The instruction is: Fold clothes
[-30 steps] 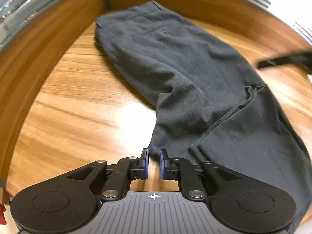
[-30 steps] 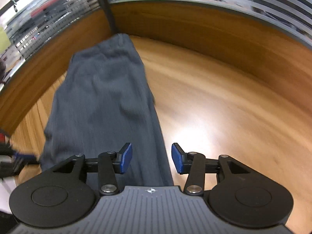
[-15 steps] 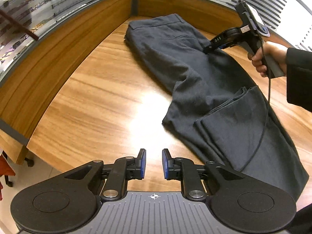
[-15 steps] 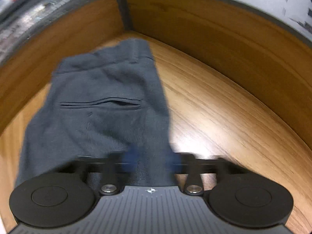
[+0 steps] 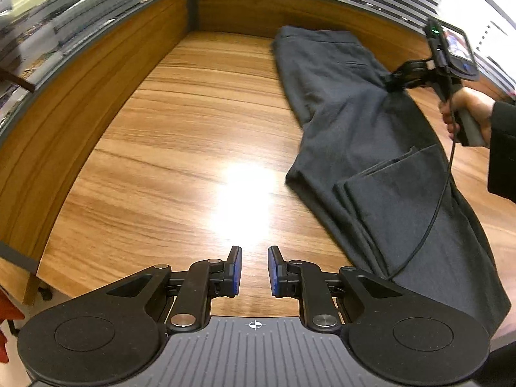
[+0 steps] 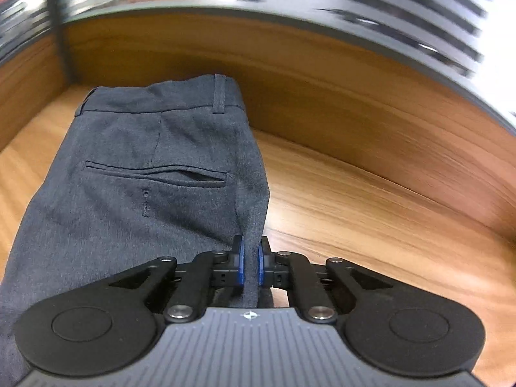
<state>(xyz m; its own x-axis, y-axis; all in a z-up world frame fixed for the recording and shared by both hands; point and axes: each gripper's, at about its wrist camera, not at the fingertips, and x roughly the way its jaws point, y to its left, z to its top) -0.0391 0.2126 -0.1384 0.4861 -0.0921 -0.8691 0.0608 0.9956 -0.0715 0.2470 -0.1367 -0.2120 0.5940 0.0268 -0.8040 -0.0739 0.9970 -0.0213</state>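
Observation:
Dark grey trousers (image 5: 361,135) lie along the right side of the wooden table (image 5: 180,148), waistband at the far end, legs folded back on themselves near me. My left gripper (image 5: 254,271) hovers open over bare wood, left of the trouser legs, holding nothing. In the left wrist view my right gripper (image 5: 391,82) pinches the trousers' right edge below the waist. Seen from the right wrist, my right gripper (image 6: 251,264) is shut on a raised fold of the trousers (image 6: 135,174) at the side seam, below the back pocket (image 6: 154,174).
A wooden wall (image 5: 96,74) rims the table on the left and far sides, with glass and blinds above. A person's hand (image 5: 464,109) and dark sleeve hold the right gripper's handle; its cable (image 5: 432,219) trails over the trouser legs. The table's near-left edge (image 5: 29,277) drops off.
My right gripper has closed on the trousers' side edge near the back pocket. The left gripper has drawn back and swung left, off the trouser leg, and opened wider.

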